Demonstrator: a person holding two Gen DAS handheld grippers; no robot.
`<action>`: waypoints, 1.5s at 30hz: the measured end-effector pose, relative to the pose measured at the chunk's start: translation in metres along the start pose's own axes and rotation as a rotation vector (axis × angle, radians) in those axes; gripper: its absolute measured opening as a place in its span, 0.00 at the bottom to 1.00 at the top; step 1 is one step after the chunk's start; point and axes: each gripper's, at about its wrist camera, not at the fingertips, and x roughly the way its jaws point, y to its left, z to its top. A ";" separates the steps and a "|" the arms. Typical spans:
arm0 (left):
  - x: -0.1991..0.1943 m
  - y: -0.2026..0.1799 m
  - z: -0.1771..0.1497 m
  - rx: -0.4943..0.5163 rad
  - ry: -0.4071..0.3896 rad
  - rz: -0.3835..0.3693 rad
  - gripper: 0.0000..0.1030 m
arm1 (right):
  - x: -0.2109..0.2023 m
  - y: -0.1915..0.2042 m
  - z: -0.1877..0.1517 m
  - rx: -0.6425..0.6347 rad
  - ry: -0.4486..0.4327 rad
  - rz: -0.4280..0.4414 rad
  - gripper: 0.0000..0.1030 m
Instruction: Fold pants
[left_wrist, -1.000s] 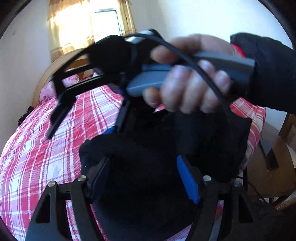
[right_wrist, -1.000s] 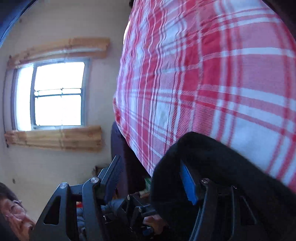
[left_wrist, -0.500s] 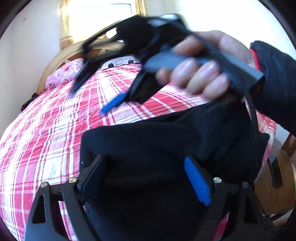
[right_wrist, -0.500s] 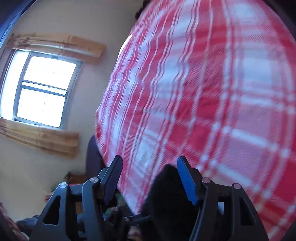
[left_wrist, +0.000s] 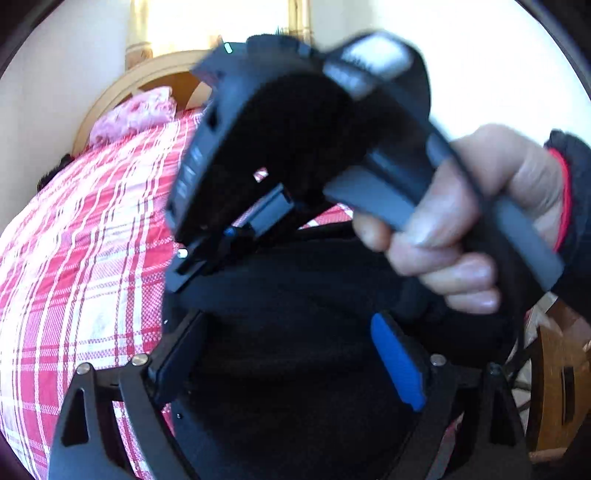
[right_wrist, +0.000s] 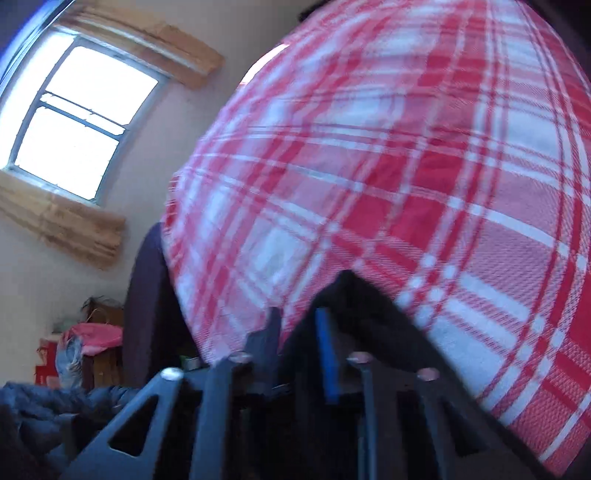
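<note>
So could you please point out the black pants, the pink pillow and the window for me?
black pants (left_wrist: 295, 321): left wrist view, on the dark cloth between the tongs.
pink pillow (left_wrist: 135, 116): left wrist view, on its middle, by the headboard.
window (right_wrist: 81, 122): right wrist view, on the bright pane.

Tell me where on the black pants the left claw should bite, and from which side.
Judging by the left wrist view, take the folded upper edge of the black pants, coming in from the near side. That edge runs across between the open left claw fingers, with plaid bedspread beyond.

Right gripper (left_wrist: 229, 236) crowds left gripper (left_wrist: 291, 358); plaid bed (left_wrist: 81, 258) leftward apparently open.
</note>
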 end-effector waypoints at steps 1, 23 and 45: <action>0.003 0.001 0.003 -0.010 0.019 0.008 0.90 | 0.005 -0.006 0.003 0.029 -0.002 0.024 0.05; 0.012 -0.001 0.002 -0.018 0.103 0.081 0.93 | -0.055 -0.003 -0.044 -0.001 -0.211 -0.238 0.08; -0.045 0.050 -0.020 -0.104 -0.004 -0.013 0.94 | -0.205 -0.022 -0.163 0.167 -0.786 -0.189 0.27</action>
